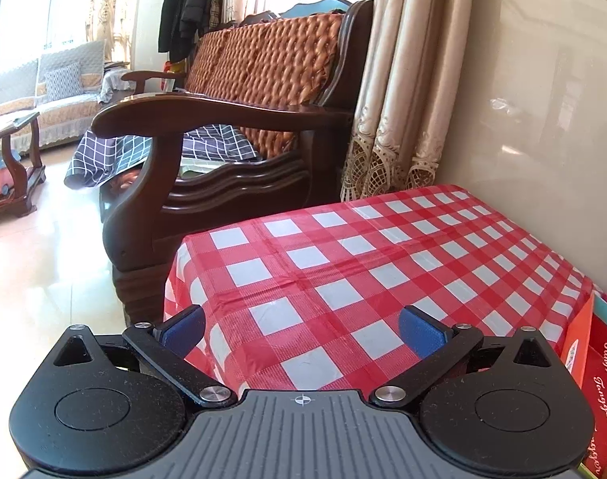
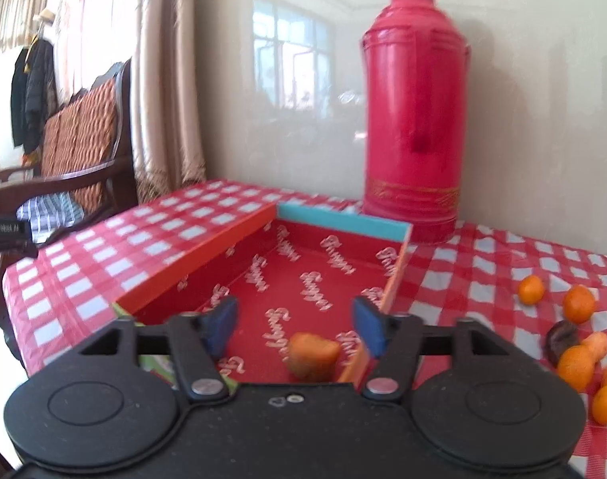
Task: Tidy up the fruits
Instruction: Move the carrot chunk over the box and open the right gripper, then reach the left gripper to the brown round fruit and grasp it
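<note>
In the right wrist view an open red box (image 2: 303, 279) with white script printed inside sits on the red checked tablecloth. An orange fruit piece (image 2: 313, 355) is at the near end of the box, just below my right gripper (image 2: 296, 325). That gripper is open and neither blue pad touches the piece. Several small oranges (image 2: 578, 303) and a dark fruit (image 2: 560, 339) lie on the cloth to the right of the box. My left gripper (image 1: 303, 331) stands wide open over the table's left part with nothing between its fingers. A corner of the red box (image 1: 606, 379) shows at that view's right edge.
A tall red thermos (image 2: 415, 119) stands against the wall behind the box. A dark wooden sofa (image 1: 223, 119) with an orange cushion is close to the table's left end, and curtains (image 1: 399, 99) hang in the corner. The glossy wall runs along the table's far side.
</note>
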A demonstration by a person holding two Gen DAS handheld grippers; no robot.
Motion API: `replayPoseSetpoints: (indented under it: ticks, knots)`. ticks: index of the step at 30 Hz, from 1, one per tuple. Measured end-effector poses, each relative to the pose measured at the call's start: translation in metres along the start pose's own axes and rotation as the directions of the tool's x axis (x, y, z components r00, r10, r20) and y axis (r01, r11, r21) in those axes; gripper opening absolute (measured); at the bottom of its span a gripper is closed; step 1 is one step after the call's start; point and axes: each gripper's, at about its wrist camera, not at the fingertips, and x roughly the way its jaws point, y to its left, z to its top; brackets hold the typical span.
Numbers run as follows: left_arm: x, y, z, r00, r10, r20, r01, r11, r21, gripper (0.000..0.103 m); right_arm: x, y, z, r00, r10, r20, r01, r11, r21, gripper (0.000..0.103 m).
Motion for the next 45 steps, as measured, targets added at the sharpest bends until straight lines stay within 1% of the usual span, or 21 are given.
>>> replayPoseSetpoints:
  ticks: [2,4,5,7,9,10,11,12,16,19,21,25,28,31,34,35,40,42,43,44,45]
  knots:
    - [-0.004,-0.006,-0.002,1.0,-0.011,0.005,0.011,1.0,0.015,0.102,-0.008,-0.007,0.002,0.999,-0.022,0.029,0.022,1.0,0.011,0.069]
    - [-0.009,-0.012,-0.004,1.0,-0.024,0.014,0.024,0.999,0.036,0.102,-0.016,-0.015,0.003,0.996,-0.065,0.06,0.064,0.998,0.024,0.081]
    - [-0.012,-0.016,-0.005,0.999,-0.034,0.02,0.033,0.998,0.046,0.102,-0.022,-0.02,0.004,0.992,-0.094,0.082,0.091,0.995,0.034,0.083]
    - [-0.019,-0.025,-0.008,0.998,-0.059,0.032,0.056,0.996,0.07,0.102,-0.034,-0.033,0.005,0.982,-0.151,0.111,0.145,0.988,0.056,0.086]
    - [-0.028,-0.035,-0.011,0.995,-0.09,0.046,0.085,0.991,0.1,0.102,-0.046,-0.049,0.005,0.964,-0.232,0.132,0.221,0.971,0.091,0.09]
    - [-0.033,-0.041,-0.013,0.993,-0.11,0.053,0.103,0.988,0.116,0.102,-0.053,-0.059,0.004,0.952,-0.273,0.139,0.259,0.959,0.115,0.091]
    - [-0.038,-0.048,-0.015,0.989,-0.135,0.06,0.126,0.983,0.131,0.102,-0.059,-0.068,0.003,0.938,-0.317,0.139,0.298,0.944,0.142,0.097]
    - [-0.044,-0.055,-0.017,0.985,-0.163,0.064,0.152,0.977,0.148,0.102,-0.064,-0.078,0.002,0.921,-0.365,0.134,0.341,0.924,0.173,0.097]
    - [-0.07,-0.087,-0.03,0.953,-0.296,0.065,0.275,0.934,0.227,0.102,-0.086,-0.114,-0.007,0.832,-0.547,0.09,0.506,0.817,0.276,0.097]
    - [-0.092,-0.114,-0.045,0.918,-0.393,0.053,0.361,0.884,0.296,0.102,-0.097,-0.136,-0.015,0.764,-0.644,0.04,0.599,0.73,0.328,0.097]
    - [-0.108,-0.133,-0.057,0.887,-0.461,0.034,0.422,0.839,0.344,0.102,-0.104,-0.148,-0.02,0.722,-0.692,0.011,0.647,0.68,0.345,0.097]
    - [-0.138,-0.168,-0.085,0.813,-0.582,-0.017,0.526,0.723,0.449,0.102,-0.125,-0.164,-0.03,0.621,-0.784,-0.009,0.737,0.58,0.348,0.097]
    - [-0.16,-0.193,-0.11,0.765,-0.641,-0.06,0.567,0.626,0.536,0.102,-0.138,-0.175,-0.037,0.571,-0.821,-0.025,0.771,0.526,0.359,0.097]
    - [-0.173,-0.216,-0.134,0.731,-0.67,-0.129,0.601,0.541,0.588,0.102,-0.148,-0.184,-0.044,0.519,-0.854,-0.044,0.802,0.469,0.369,0.097]
    - [-0.18,-0.236,-0.154,0.717,-0.671,-0.188,0.62,0.491,0.612,0.102,-0.158,-0.192,-0.049,0.444,-0.893,-0.072,0.844,0.39,0.369,0.097]
    - [-0.181,-0.241,-0.159,0.716,-0.668,-0.201,0.623,0.483,0.615,0.102,-0.161,-0.195,-0.051,0.437,-0.896,-0.078,0.847,0.38,0.372,0.097]
    - [-0.182,-0.258,-0.174,0.704,-0.663,-0.254,0.645,0.446,0.621,0.102,-0.164,-0.21,-0.06,0.477,-0.873,-0.101,0.825,0.406,0.393,0.097]
    - [-0.183,-0.262,-0.179,0.708,-0.658,-0.258,0.638,0.438,0.633,0.099,-0.166,-0.213,-0.061,0.492,-0.864,-0.107,0.818,0.416,0.398,0.097]
    - [-0.182,-0.264,-0.181,0.708,-0.656,-0.263,0.637,0.431,0.639,0.091,-0.167,-0.213,-0.062,0.5,-0.859,-0.107,0.812,0.422,0.404,0.097]
    - [-0.179,-0.267,-0.184,0.711,-0.646,-0.279,0.637,0.422,0.645,0.07,-0.168,-0.214,-0.063,0.508,-0.855,-0.107,0.805,0.427,0.412,0.097]
    - [-0.176,-0.271,-0.188,0.711,-0.631,-0.31,0.646,0.41,0.644,0.055,-0.17,-0.214,-0.063,0.517,-0.85,-0.105,0.798,0.433,0.42,0.097]
